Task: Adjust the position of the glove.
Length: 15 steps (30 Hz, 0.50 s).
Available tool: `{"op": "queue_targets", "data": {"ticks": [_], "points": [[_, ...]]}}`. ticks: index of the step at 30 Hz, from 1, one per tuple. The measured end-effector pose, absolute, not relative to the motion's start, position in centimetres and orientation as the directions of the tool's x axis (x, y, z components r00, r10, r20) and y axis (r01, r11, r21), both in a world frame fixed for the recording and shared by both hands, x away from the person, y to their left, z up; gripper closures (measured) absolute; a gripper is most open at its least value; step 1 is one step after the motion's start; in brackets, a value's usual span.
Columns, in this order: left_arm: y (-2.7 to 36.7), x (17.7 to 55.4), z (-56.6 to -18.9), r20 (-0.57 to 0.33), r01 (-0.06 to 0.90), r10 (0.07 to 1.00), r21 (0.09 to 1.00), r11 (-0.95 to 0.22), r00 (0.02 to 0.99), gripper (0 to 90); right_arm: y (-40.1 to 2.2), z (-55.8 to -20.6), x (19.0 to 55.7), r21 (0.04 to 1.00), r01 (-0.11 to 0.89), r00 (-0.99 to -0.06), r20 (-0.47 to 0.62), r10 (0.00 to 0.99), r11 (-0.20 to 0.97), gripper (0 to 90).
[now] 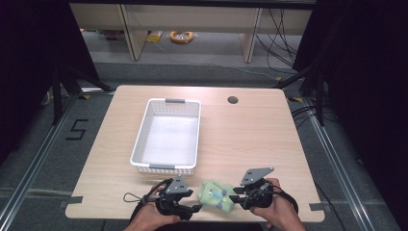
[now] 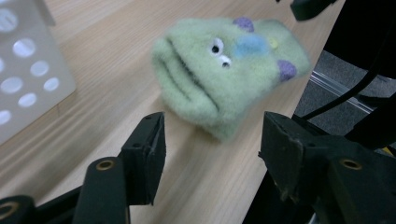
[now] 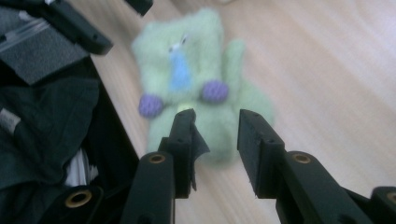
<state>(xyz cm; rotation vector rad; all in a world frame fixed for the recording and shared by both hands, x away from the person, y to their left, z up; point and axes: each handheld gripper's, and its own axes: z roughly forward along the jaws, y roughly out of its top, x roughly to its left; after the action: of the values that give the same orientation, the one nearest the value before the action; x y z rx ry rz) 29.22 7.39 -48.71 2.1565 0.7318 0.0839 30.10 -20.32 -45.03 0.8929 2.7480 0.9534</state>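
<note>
At the table's near edge, a green plush toy lies between the grippers. The left gripper gapes wide beside it; the right gripper stands narrowly parted at the toy's end. Farther left sits a white basket.

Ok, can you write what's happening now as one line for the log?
green monster toy: on table near front edge | left gripper: open, beside toy | right gripper: jaws part open at toy's end | white basket: empty

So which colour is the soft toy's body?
Pale green soft toy, clearest in the left gripper view.
</note>
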Motion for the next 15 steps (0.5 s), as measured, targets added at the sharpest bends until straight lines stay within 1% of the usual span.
{"op": "queue_targets", "data": {"ticks": [1, 2, 4, 5, 6, 7, 9, 10, 12, 14, 15], "points": [[7.1, 29.3, -48.7, -0.200, 0.487, 0.533, 0.733, -0.476, 0.822, 41.0, -20.3, -45.2, 30.0, 0.590, 0.493, -0.830, 0.097, 0.549, 0.640, 67.6], [6.9, 29.4, -48.8, -0.182, 0.476, 0.533, 0.730, -0.490, 0.827, 41.7, -20.4, -45.3, 29.9, 0.576, 0.500, -0.829, 0.101, 0.550, 0.647, 67.6], [6.4, 29.5, -48.9, -0.184, 0.477, 0.523, 0.719, -0.505, 0.832, 43.1, -20.4, -45.7, 30.0, 0.568, 0.503, -0.829, 0.104, 0.550, 0.651, 67.5], [6.2, 29.7, -49.0, -0.170, 0.466, 0.517, 0.715, -0.521, 0.839, 43.0, -20.3, -45.9, 30.1, 0.567, 0.507, -0.827, 0.109, 0.552, 0.649, 67.1], [5.8, 29.7, -49.2, -0.169, 0.466, 0.522, 0.720, -0.514, 0.836, 42.9, -20.3, -46.1, 30.1, 0.555, 0.510, -0.830, 0.116, 0.546, 0.657, 66.4], [5.8, 29.8, -49.3, -0.151, 0.461, 0.521, 0.705, -0.539, 0.840, 43.3, -20.2, -46.3, 30.1, 0.542, 0.517, -0.824, 0.108, 0.556, 0.662, 65.8], [5.6, 30.0, -49.5, -0.121, 0.436, 0.514, 0.708, -0.555, 0.849, 47.6, -20.0, -46.7, 30.2, 0.535, 0.478, -0.855, 0.100, 0.509, 0.697, 64.2], [5.5, 29.9, -49.5, -0.140, 0.451, 0.519, 0.709, -0.542, 0.843, 49.2, -19.9, -46.9, 30.3, 0.528, 0.465, -0.867, 0.108, 0.487, 0.711, 63.8], [5.4, 30.0, -49.4, -0.116, 0.428, 0.510, 0.715, -0.553, 0.852, 55.2, -19.9, -47.1, 30.5, 0.519, 0.473, -0.864, 0.114, 0.491, 0.712, 64.0], [5.4, 30.0, -49.1, -0.098, 0.414, 0.509, 0.721, -0.555, 0.855, 61.6, -20.0, -47.3, 30.7, 0.517, 0.492, -0.854, 0.127, 0.505, 0.701, 68.7], [5.4, 30.0, -49.0, -0.090, 0.409, 0.515, 0.729, -0.549, 0.852, 64.6, -20.1, -47.3, 30.7, 0.521, 0.486, -0.857, 0.125, 0.501, 0.702, 75.0]]}}
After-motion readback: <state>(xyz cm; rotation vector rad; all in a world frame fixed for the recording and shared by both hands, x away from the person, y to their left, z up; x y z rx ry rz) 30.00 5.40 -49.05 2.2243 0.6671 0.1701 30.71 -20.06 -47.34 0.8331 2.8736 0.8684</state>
